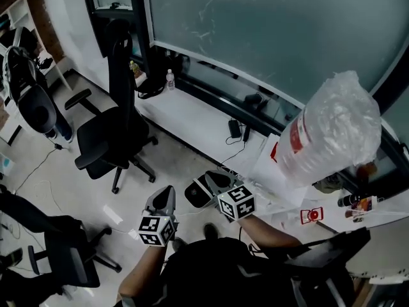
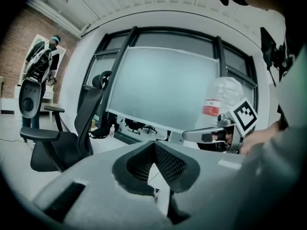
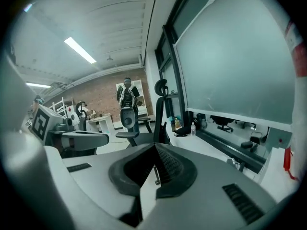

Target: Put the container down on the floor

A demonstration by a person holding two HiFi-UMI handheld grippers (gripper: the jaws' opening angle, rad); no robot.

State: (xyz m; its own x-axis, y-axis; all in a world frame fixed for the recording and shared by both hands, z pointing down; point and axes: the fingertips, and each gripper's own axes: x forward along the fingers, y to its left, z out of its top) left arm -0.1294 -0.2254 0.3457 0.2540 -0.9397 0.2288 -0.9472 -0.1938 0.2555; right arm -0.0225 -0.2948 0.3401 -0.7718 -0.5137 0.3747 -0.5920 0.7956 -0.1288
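The container point(image 1: 332, 130) is a large clear plastic bottle with a red label and crinkled clear wrap on top. It stands high at the right of the head view, by the white table point(image 1: 281, 178). Neither gripper touches it. My left gripper point(image 1: 167, 194) is low in the middle, over the floor, shut and empty. My right gripper point(image 1: 206, 185) is just right of it, also shut with nothing between its fingers. In the left gripper view the left gripper point(image 2: 154, 145) sees the container point(image 2: 221, 97) behind the right gripper point(image 2: 218, 134). From the right gripper point(image 3: 154, 147) the container point(image 3: 298, 56) fills the right edge.
A black office chair point(image 1: 112, 133) stands on the pale floor left of the grippers; other chairs are at the far left point(image 1: 32, 101) and bottom left point(image 1: 64, 251). A low white ledge point(image 1: 192, 114) under the window carries a small bottle point(image 1: 169, 78) and a charger point(image 1: 235, 128).
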